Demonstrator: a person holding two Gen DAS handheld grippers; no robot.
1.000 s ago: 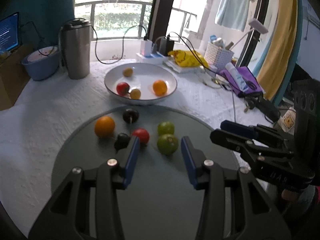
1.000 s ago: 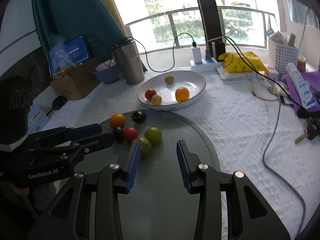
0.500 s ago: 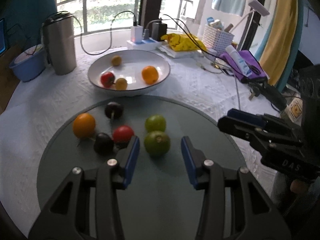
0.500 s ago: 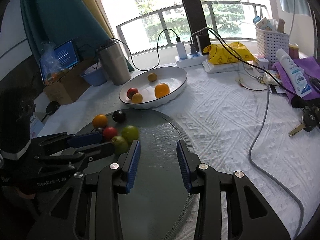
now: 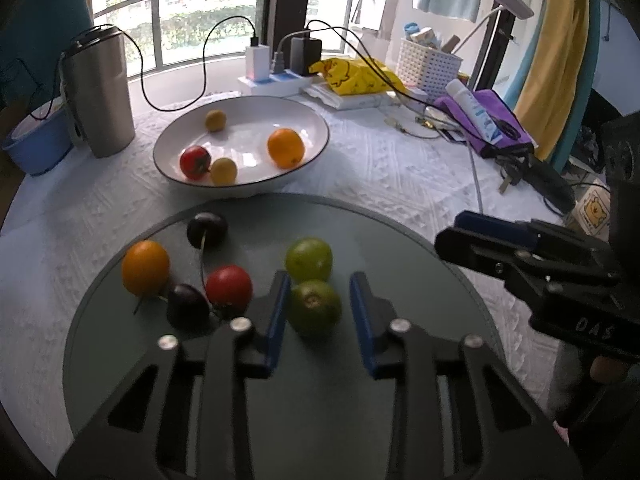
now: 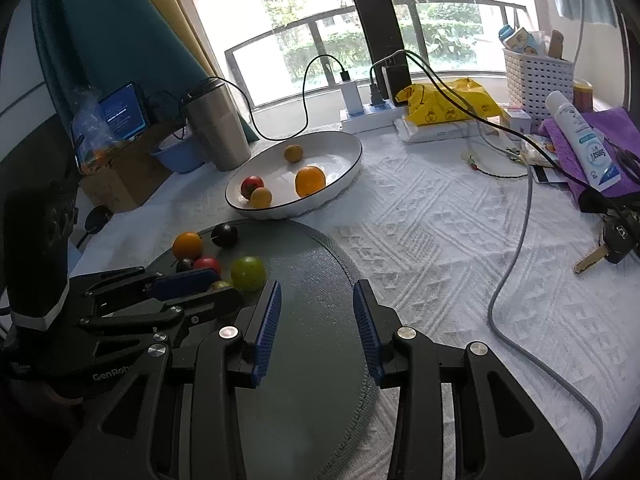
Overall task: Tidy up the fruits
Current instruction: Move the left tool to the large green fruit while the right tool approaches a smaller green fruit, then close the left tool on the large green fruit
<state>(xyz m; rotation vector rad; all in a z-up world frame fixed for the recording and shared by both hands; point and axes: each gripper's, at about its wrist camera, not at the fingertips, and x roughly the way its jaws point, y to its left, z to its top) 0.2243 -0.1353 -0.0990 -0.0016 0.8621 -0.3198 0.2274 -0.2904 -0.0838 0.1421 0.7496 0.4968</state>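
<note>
On the grey mat [image 5: 400,248], near the bowl [image 5: 244,142], the near lime [image 5: 314,308] has just been framed by the left gripper [image 5: 318,312], whose jaws have been closing but not yet clenched; pickup seems imminent. The right gripper [image 6: 316,324] is held open, empty.

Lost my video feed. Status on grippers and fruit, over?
Left gripper jaws just been closing around the near green fruit, pads not clearly pressing. Right gripper open, empty, over the grey mat. Second green fruit touching behind it.
</note>
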